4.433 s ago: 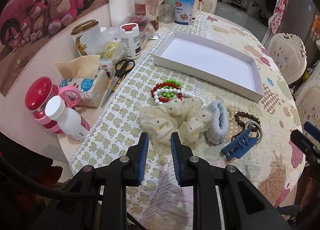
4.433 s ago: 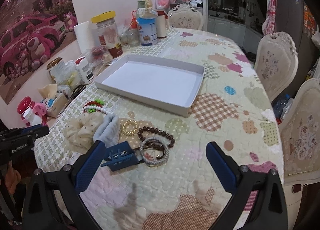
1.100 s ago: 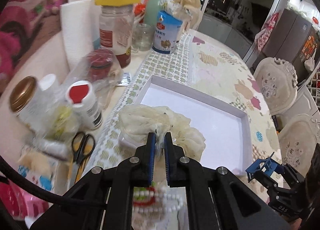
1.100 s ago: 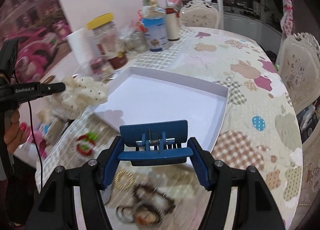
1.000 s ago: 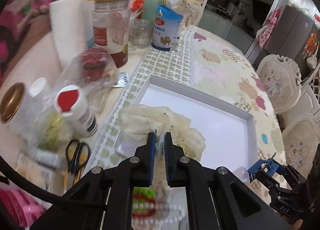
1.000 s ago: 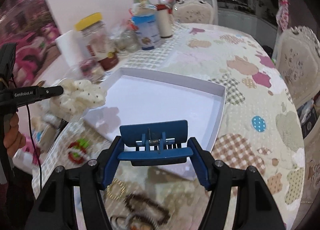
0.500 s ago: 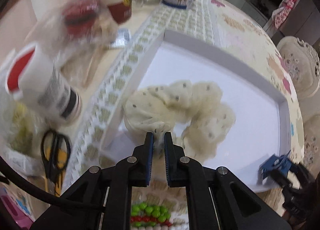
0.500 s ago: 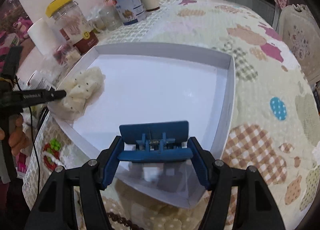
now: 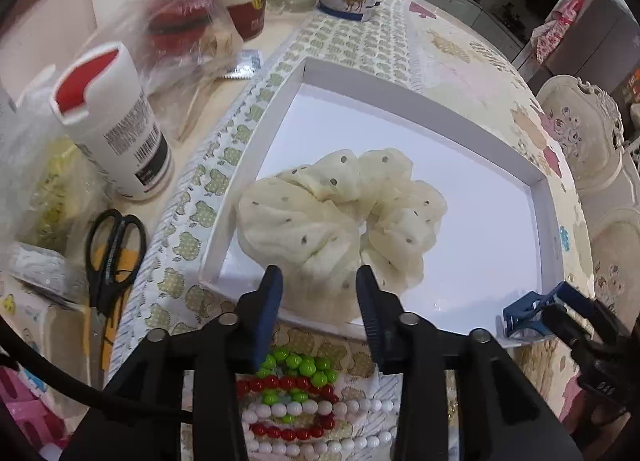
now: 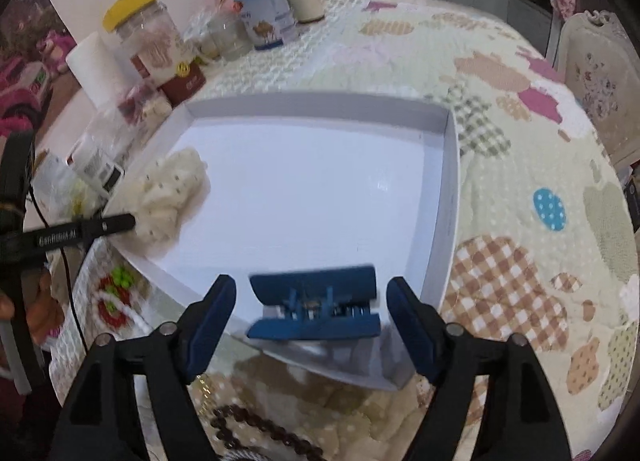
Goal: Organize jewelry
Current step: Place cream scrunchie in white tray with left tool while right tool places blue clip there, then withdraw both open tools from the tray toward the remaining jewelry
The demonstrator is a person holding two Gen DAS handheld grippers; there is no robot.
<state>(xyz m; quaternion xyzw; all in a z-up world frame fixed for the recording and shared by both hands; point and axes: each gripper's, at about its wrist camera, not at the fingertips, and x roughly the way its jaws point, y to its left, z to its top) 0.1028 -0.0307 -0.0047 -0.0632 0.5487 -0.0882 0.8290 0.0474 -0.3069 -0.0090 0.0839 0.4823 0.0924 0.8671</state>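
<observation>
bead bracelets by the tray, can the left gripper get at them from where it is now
Probably yes. The bead bracelets lie uncovered on the cloth just under the left gripper, whose jaws are opening off the cream scrunchie in the white tray. It need only pull back and drop.

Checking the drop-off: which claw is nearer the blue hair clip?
Right. The right claw brackets the blue hair clip at the white tray's near corner, jaws opening, pads off it. The left claw is across the tray at the cream scrunchie.

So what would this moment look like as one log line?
left jaws: opening, scrunchie in tray | right jaws: opening, hair clip loose between them at tray corner
</observation>
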